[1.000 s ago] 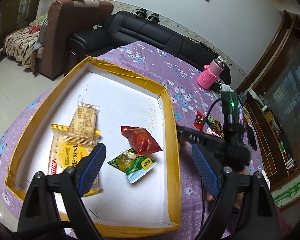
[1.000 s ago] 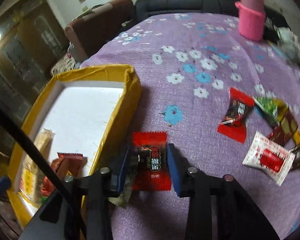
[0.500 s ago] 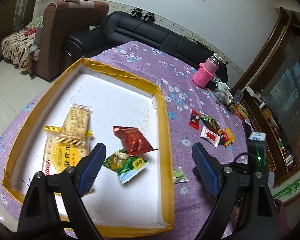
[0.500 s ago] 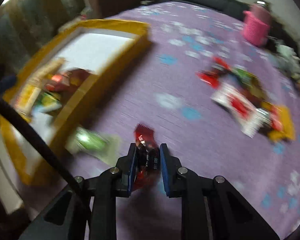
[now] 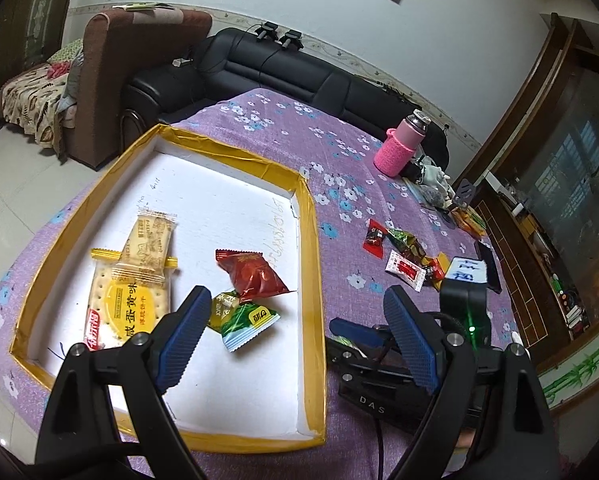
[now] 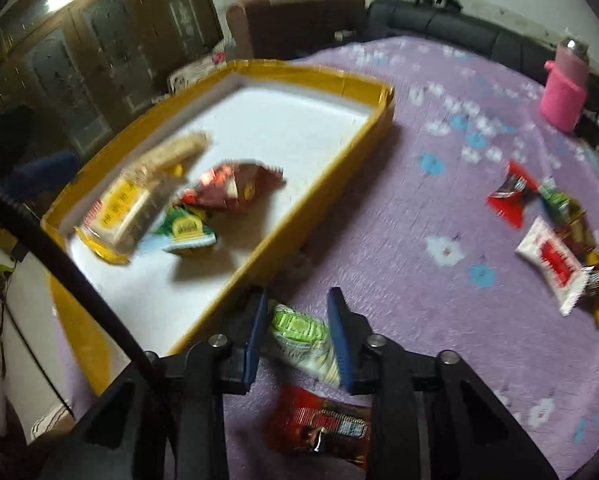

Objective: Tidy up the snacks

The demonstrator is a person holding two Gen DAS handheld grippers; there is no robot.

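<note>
A yellow-rimmed white tray (image 5: 311, 240) (image 6: 339, 152) holds a cracker pack (image 5: 127, 300), a red snack bag (image 5: 251, 274) (image 6: 231, 188) and a green packet (image 5: 241, 318) (image 6: 183, 230). My left gripper (image 5: 295, 336) hangs open and empty above the tray's near right part. My right gripper (image 6: 297, 332) is open, with its fingers either side of a green-and-white packet (image 6: 303, 334) on the cloth beside the tray. A red packet (image 6: 323, 424) lies on the cloth under its body. The right gripper shows in the left wrist view (image 5: 359, 332).
A pile of loose snack packets (image 5: 407, 256) (image 6: 551, 236) lies on the purple flowered cloth (image 6: 439, 184) right of the tray. A pink bottle (image 5: 401, 148) (image 6: 565, 84) stands at the far right. A black phone (image 5: 487, 266) lies near the pile.
My right gripper carried the red packet back from beside the tray, let it go on the cloth and opened around the green-and-white packet. My left gripper stayed open above the tray.
</note>
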